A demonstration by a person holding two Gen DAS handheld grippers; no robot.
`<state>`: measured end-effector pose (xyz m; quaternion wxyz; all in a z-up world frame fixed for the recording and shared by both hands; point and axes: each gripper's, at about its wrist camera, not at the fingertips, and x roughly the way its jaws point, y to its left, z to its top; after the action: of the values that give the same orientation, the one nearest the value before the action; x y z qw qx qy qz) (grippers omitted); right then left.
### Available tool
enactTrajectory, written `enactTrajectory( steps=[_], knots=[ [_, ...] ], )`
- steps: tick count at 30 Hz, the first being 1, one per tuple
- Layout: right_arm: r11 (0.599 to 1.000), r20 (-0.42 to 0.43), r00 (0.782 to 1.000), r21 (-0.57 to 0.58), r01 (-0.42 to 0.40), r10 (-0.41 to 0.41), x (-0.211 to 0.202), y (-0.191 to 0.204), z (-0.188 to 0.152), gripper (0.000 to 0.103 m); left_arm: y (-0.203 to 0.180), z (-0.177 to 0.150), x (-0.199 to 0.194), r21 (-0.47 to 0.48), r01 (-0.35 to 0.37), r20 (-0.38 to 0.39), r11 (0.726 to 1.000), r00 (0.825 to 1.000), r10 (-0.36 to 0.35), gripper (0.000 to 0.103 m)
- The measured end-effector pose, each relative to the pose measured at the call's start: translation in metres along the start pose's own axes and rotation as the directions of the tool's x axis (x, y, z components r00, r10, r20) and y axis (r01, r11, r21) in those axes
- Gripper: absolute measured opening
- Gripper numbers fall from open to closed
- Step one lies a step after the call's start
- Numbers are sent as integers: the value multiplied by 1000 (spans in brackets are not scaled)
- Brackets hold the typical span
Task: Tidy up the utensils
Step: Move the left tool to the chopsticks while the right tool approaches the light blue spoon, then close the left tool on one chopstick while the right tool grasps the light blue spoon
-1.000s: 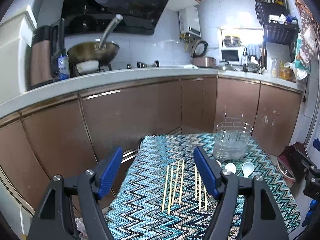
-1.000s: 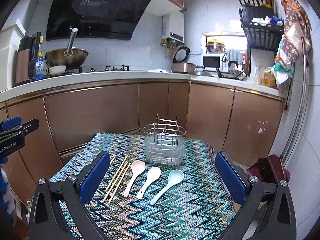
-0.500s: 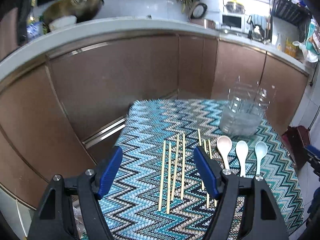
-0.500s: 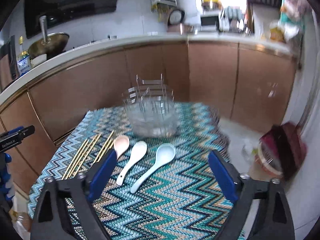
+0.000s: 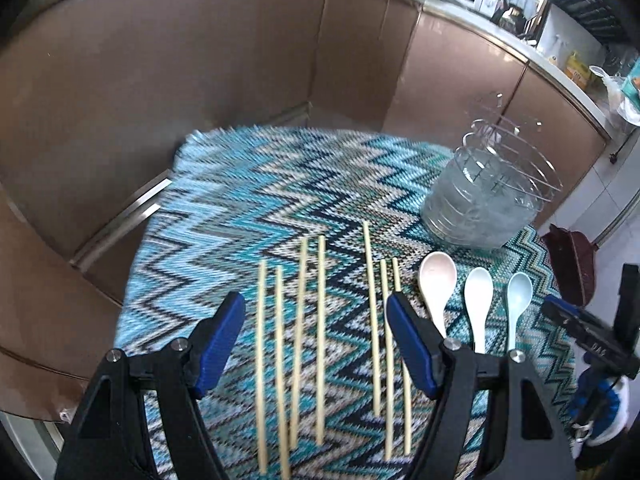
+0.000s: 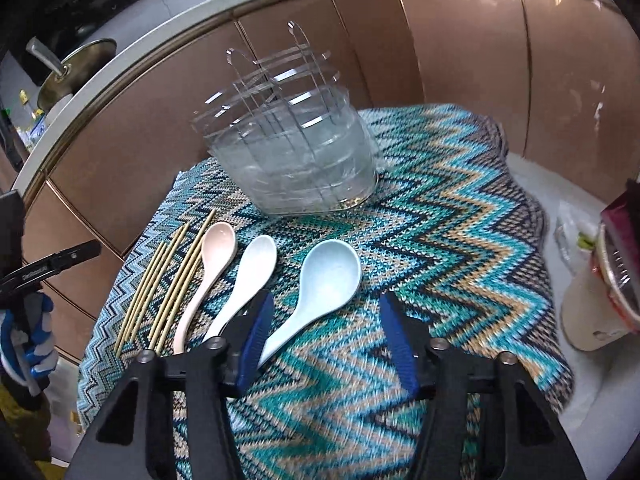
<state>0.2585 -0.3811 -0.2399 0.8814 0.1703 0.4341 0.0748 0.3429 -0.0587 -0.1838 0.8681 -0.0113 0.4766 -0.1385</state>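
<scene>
Both tools, left (image 5: 316,340) and right (image 6: 326,336), gape empty; thin chopsticks (image 5: 304,344) between the left's fingers could roll, the blue spoon (image 6: 320,280) ahead could slip.

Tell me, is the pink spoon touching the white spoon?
Apart. The right wrist view shows patterned cloth between the pink spoon and the white spoon along their whole length.

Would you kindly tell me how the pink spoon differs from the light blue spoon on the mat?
The pink spoon lies next to the chopsticks; the light blue spoon lies farthest from them. The light blue spoon's handle runs between the right gripper's fingers; the pink spoon lies outside. Both lie bowl-up, bowls toward the clear holder.
</scene>
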Motion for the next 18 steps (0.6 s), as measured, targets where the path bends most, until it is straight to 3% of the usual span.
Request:
enactTrajectory(
  steps=[4,7,10,14,18],
  knots=[
    [1000,-29,999,19,-25,25,12,-12,5,41,-2,21,28,8,-3,-55,1000,998,4,66],
    [998,-40,998,42,-46,48,16,-21,8,36,1,32,51,0,6,-123,1000,992,-6,41],
    [996,-47,996,56,-68,71,19,-27,10,27,6,37,69,-5,-7,-170,1000,985,6,38],
    [995,-58,994,47,-90,93,21,-28,12,25,11,42,84,-14,-11,-202,1000,979,8,25],
    [994,-76,991,29,-105,107,26,-25,14,22,12,48,93,-16,-13,-221,1000,975,9,19]
  ],
)
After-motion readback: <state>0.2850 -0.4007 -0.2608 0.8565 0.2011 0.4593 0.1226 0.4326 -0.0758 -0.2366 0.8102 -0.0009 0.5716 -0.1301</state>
